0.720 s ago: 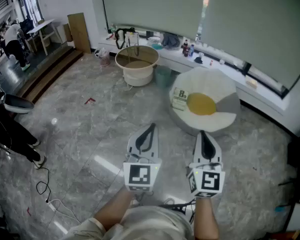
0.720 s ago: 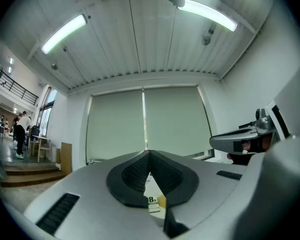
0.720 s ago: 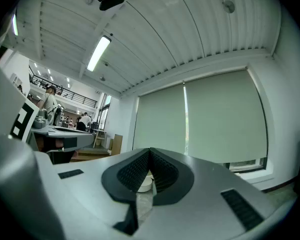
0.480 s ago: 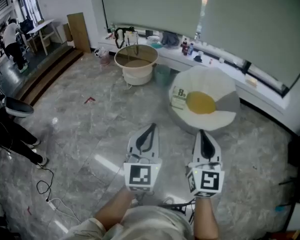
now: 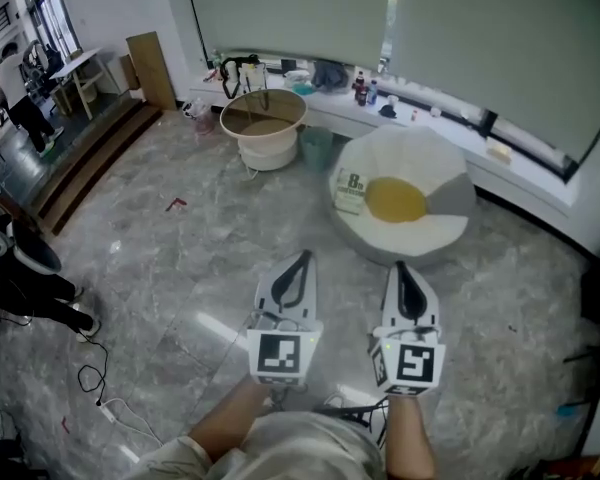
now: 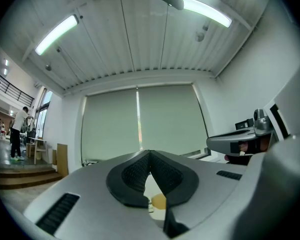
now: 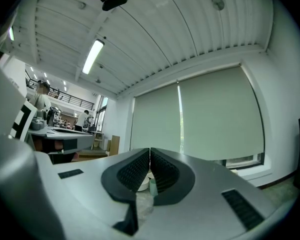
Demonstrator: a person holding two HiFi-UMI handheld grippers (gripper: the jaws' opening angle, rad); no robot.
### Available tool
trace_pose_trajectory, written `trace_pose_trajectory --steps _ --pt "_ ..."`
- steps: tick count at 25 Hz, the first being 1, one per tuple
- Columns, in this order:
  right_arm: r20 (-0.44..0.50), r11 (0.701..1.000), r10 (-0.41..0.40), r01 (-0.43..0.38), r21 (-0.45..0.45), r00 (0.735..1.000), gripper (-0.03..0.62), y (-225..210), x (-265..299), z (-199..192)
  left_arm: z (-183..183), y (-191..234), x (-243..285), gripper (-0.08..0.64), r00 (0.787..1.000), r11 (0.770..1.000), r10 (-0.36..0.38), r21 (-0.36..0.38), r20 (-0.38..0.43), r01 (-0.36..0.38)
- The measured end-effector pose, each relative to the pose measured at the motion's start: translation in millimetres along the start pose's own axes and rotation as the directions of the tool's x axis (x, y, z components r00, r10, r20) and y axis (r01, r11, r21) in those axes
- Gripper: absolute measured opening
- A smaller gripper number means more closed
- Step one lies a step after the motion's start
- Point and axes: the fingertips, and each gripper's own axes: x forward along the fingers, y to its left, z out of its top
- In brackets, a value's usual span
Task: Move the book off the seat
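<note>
A white beanbag seat with a yellow round cushion lies on the floor ahead, near the window ledge. The book, pale green with a large figure on its cover, rests on the seat's left edge. My left gripper and right gripper are held level side by side, well short of the seat, both shut and empty. In the left gripper view the tips meet, with a bit of the yellow cushion below them. The right gripper view shows its tips closed too.
A round beige tub and a small green bin stand left of the seat. Bottles and clutter line the window ledge. Cables trail on the marble floor at left; people stand at far left by steps.
The view has shifted slightly: the seat, the tub and the ledge sit a little higher and further left in the picture. Both grippers stay shut and side by side.
</note>
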Motion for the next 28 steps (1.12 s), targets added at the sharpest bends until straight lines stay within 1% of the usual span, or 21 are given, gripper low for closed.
trace_pose_trajectory --steps 4,7,9,15,18,20,22,26,28 --pt "0.007 1.0 0.012 -0.012 0.002 1.0 0.005 -24 -6 -4 -2 -26 10 0.003 1.0 1.0 0.0 -0.005 -0.01 0.0" --pt "-0.008 1.0 0.023 -0.023 0.012 1.0 0.005 -43 -6 -11 -6 -43 19 0.003 1.0 1.0 0.014 0.005 -0.022 -0.013" --pt "-0.02 1.0 0.028 -0.028 0.014 0.999 0.005 -55 -8 -17 -9 -53 24 0.003 0.999 1.0 0.021 -0.001 -0.029 -0.021" --pt "-0.035 0.999 0.037 -0.036 0.037 0.999 0.005 -69 3 -29 -20 -60 36 0.003 0.998 1.0 0.025 0.001 -0.057 -0.025" --pt "-0.047 0.999 0.032 -0.031 0.03 0.998 0.006 -70 14 -35 -24 -55 48 0.003 0.999 1.0 0.022 -0.005 -0.05 -0.022" --pt "-0.053 1.0 0.02 -0.019 0.021 0.998 0.006 -70 25 -38 -26 -49 59 0.003 0.999 1.0 0.01 -0.003 -0.043 -0.01" --pt "-0.055 1.0 0.004 -0.003 0.008 0.998 0.006 -70 40 -40 -31 -40 73 0.003 0.999 1.0 -0.003 -0.017 -0.046 0.002" --pt "-0.068 1.0 -0.013 0.012 -0.023 0.998 0.005 -62 83 -42 -38 -8 109 0.003 1.0 0.999 -0.009 -0.035 -0.024 0.008" --pt "-0.068 0.999 -0.017 0.015 -0.033 0.998 0.005 -53 110 -43 -37 13 127 0.003 1.0 1.0 -0.012 -0.021 -0.001 0.012"
